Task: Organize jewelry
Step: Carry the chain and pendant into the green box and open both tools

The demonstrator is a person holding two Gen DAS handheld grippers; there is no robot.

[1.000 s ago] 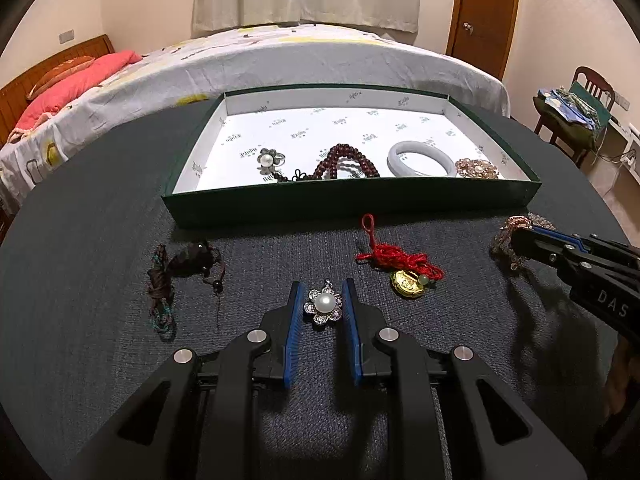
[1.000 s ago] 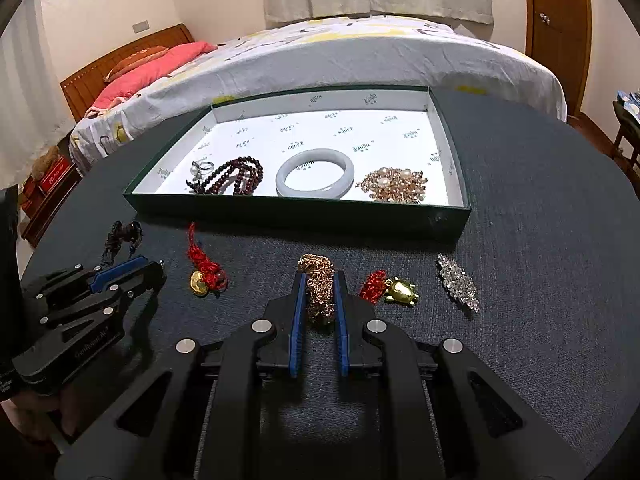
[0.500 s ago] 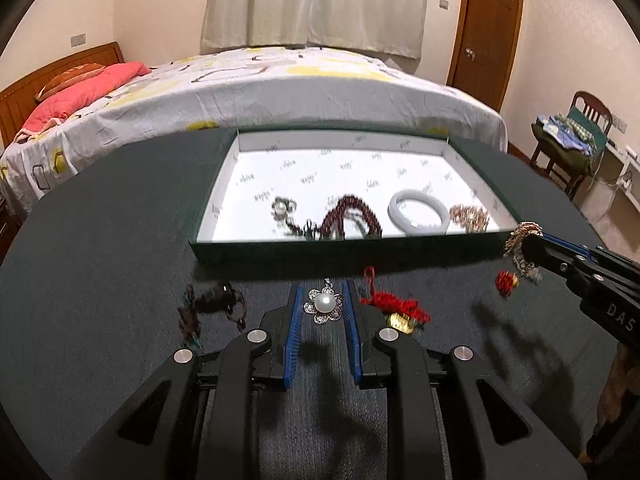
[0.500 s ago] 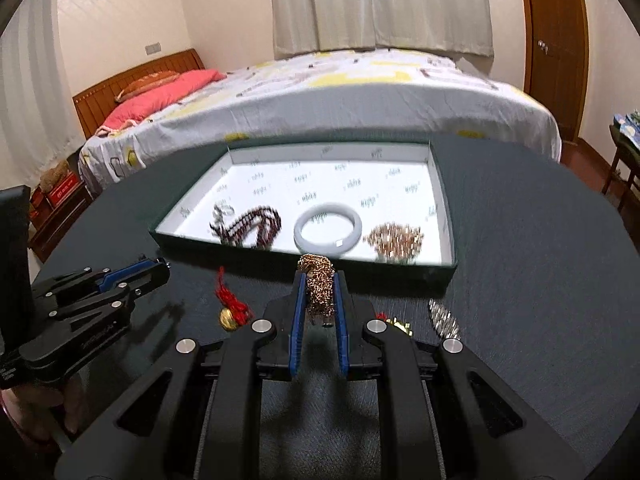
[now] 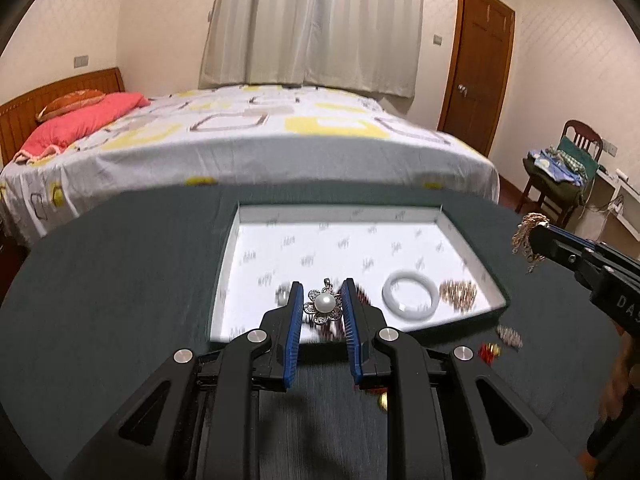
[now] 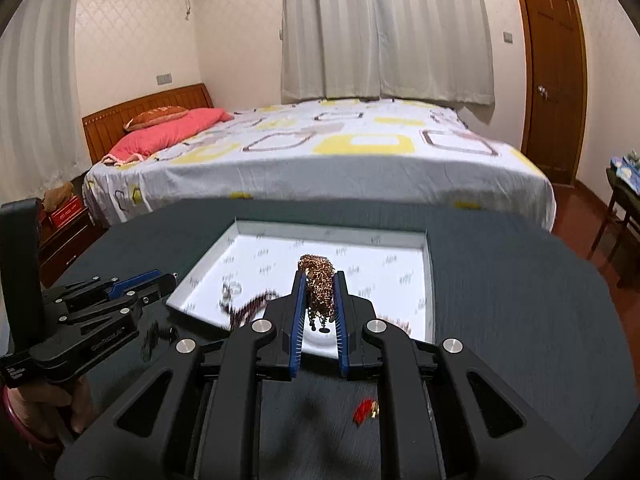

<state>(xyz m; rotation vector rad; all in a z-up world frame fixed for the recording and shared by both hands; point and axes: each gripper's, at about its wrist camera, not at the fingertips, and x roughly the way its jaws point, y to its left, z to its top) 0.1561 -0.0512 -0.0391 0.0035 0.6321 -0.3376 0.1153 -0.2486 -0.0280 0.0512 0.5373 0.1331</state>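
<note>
Bedroom table [image 5: 120, 280]; gold chain [image 6: 318, 280] hanging lengthwise

Both wrist views face the tray [image 5: 496, 300] and bed [image 6: 360, 168]

A bed [image 6: 320, 152] with a red pillow [image 6: 172, 128]; pale curtains [image 6: 384, 28]; a wooden door [image 6: 554, 76].
</note>
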